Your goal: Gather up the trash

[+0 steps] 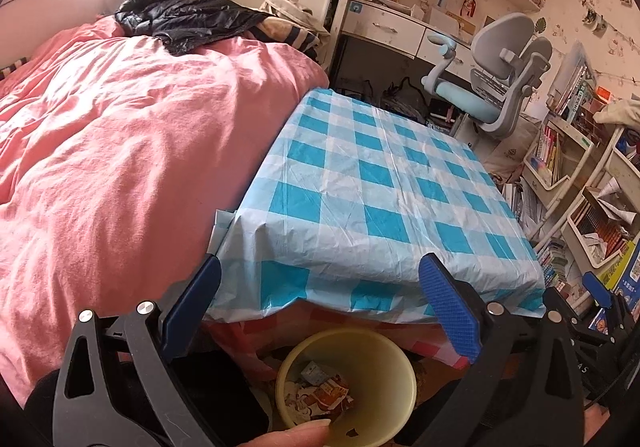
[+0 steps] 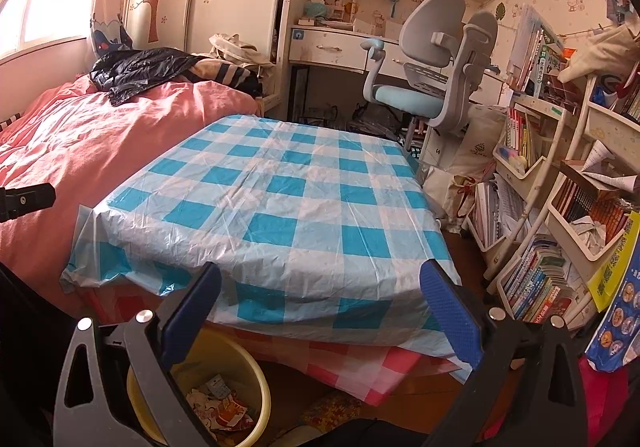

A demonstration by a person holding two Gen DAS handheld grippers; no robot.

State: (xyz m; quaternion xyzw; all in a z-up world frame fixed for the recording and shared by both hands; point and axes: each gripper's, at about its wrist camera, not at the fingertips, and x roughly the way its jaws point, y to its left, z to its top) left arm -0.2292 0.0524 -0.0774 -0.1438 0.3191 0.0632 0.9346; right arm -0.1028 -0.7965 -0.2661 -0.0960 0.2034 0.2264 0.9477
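A: Starting at the claws: the left gripper (image 1: 320, 299) stands wide, its two blue pads spread to the lower left and lower right of the frame, nothing between them. The right gripper (image 2: 320, 299) is just as wide and also empty.

B: And the trash?

A: It lies in one yellow bin (image 1: 400, 363) at the bottom centre of the left view, mouth facing up, under the near edge of the table. Inside are crumpled wrappers (image 1: 320, 393), orange, white and grey; I cannot count them. A fingertip (image 1: 296, 435) shows at the bottom edge, beside the bin's rim.

B: In the right view?

A: The same bin (image 2: 260, 383) sits at lower left, partly behind the left finger, wrappers (image 2: 218, 405) at its bottom.

B: Beyond that?

A: One blue-checked tablecloth (image 1: 372, 183) fills the middle, bare on top, a red-checked cloth (image 2: 360, 367) showing beneath. A pink bed (image 1: 100, 151) lies left; one grey chair (image 2: 436, 59) stands upper right.
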